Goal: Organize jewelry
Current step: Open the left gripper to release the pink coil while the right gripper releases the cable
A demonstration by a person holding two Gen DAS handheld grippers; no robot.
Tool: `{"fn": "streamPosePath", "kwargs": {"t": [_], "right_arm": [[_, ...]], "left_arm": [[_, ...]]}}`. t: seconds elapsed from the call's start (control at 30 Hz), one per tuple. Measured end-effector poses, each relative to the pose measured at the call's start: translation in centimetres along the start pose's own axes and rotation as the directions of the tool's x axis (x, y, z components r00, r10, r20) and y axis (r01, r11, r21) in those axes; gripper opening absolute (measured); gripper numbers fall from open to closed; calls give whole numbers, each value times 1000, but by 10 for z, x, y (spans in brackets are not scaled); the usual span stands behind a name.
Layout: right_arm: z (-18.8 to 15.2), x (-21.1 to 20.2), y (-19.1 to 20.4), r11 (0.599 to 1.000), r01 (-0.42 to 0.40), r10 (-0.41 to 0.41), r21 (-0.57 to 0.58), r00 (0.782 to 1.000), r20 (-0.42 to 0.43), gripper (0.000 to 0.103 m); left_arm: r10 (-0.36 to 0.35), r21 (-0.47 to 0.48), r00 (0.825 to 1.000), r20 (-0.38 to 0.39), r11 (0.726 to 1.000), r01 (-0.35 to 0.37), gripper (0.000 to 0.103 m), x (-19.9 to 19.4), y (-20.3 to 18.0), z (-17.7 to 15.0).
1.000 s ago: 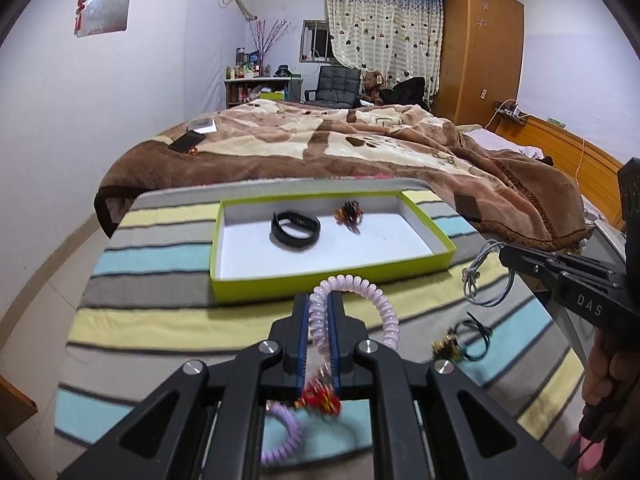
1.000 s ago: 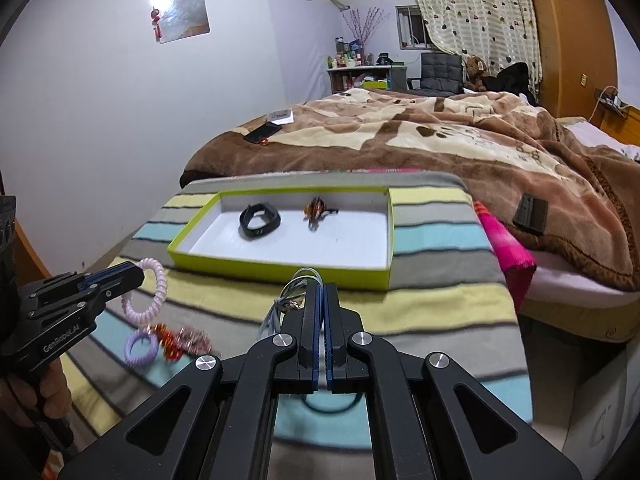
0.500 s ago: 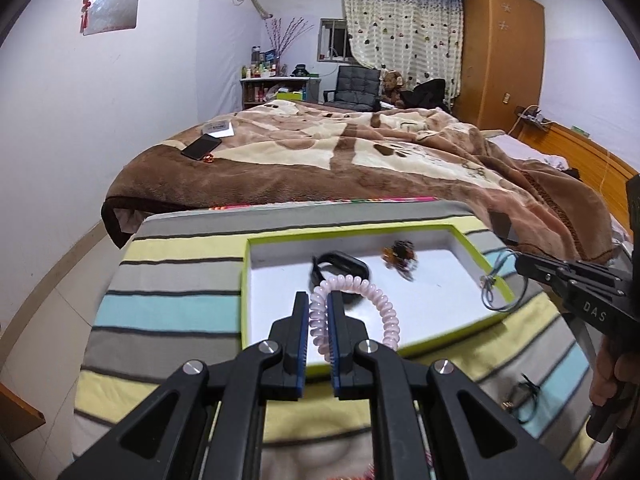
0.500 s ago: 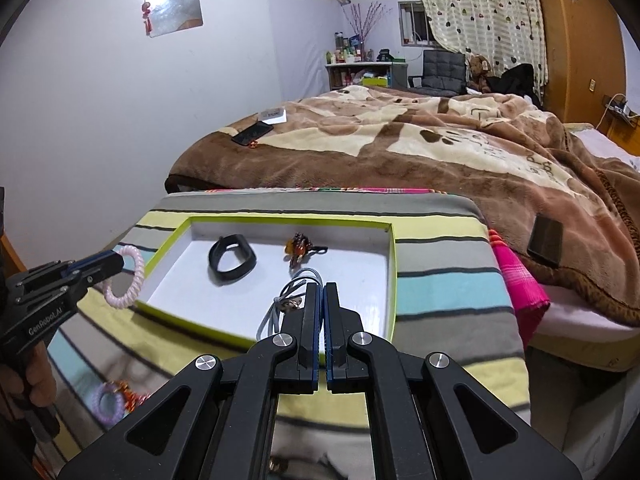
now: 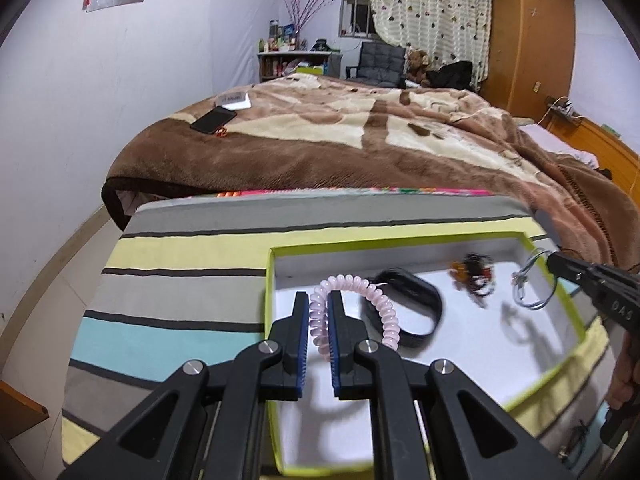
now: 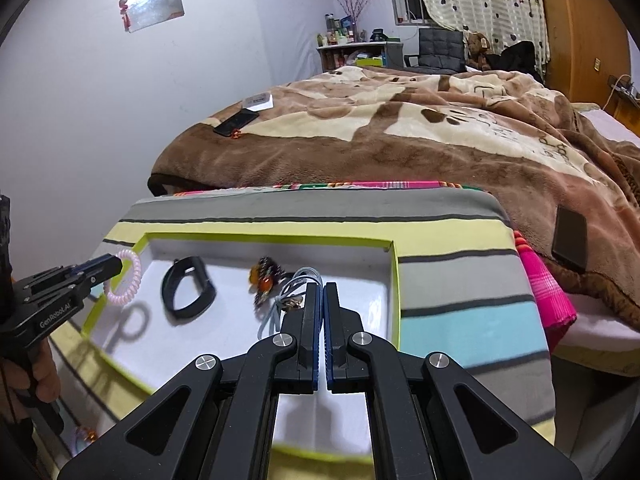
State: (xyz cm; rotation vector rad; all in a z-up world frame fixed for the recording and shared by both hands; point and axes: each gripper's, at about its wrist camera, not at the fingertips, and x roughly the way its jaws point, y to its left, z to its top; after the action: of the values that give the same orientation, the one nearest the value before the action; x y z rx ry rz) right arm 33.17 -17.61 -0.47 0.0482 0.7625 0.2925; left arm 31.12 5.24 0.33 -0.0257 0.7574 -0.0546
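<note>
Lime-green cardboard forms the rim of one shallow tray [image 5: 576, 322] with a white floor, resting on a striped cloth [image 5: 180, 288] at the foot of a bed. Two pieces lie loose on that floor: one black band bracelet [image 5: 416, 302] and, just beside it, one dark beaded cluster with amber bits [image 6: 264, 276], too blurred to name more closely.

Two grippers hang over the tray, each carrying one piece. The left gripper [image 5: 319, 312] is clamped on one pink spiral bracelet [image 5: 380, 300], whose loop arcs up and to the right above the tray's left part. The right gripper [image 6: 320, 300] is pinched tight on a grey-blue cord loop [image 6: 296, 280] with a small metal fitting; how many strands it has is hard to tell. It hangs over the tray's right part.

On the brown blanket [image 6: 440, 140] lie two dark phones [image 6: 236, 122], one at the far left and another near the right edge, plus one small white box [image 6: 260, 101]. Cut off at the lower left of the right wrist view, some jewellery sits on the cloth, partly hidden by a hand [image 6: 44, 376].
</note>
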Motion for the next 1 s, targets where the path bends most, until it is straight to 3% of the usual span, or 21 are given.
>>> {"fn": "streamPosePath", "kwargs": {"t": [0.5, 0.6, 0.67, 1.0], "right_arm": [[5, 43, -12, 1000, 12, -11, 17, 997, -81, 1], [5, 45, -14, 1000, 13, -11, 20, 995, -97, 7], [4, 44, -14, 1000, 16, -14, 20, 995, -96, 16], [2, 20, -10, 1000, 2, -1, 21, 999, -53, 16]], "left_arm": [[-3, -28, 999, -44, 1000, 2, 11, 27, 4, 1], [-7, -28, 999, -41, 1000, 6, 19, 27, 5, 1], [-15, -29, 999, -37, 999, 14, 21, 26, 6, 1], [-23, -24, 1000, 13, 999, 24, 25, 1, 1, -1]]}}
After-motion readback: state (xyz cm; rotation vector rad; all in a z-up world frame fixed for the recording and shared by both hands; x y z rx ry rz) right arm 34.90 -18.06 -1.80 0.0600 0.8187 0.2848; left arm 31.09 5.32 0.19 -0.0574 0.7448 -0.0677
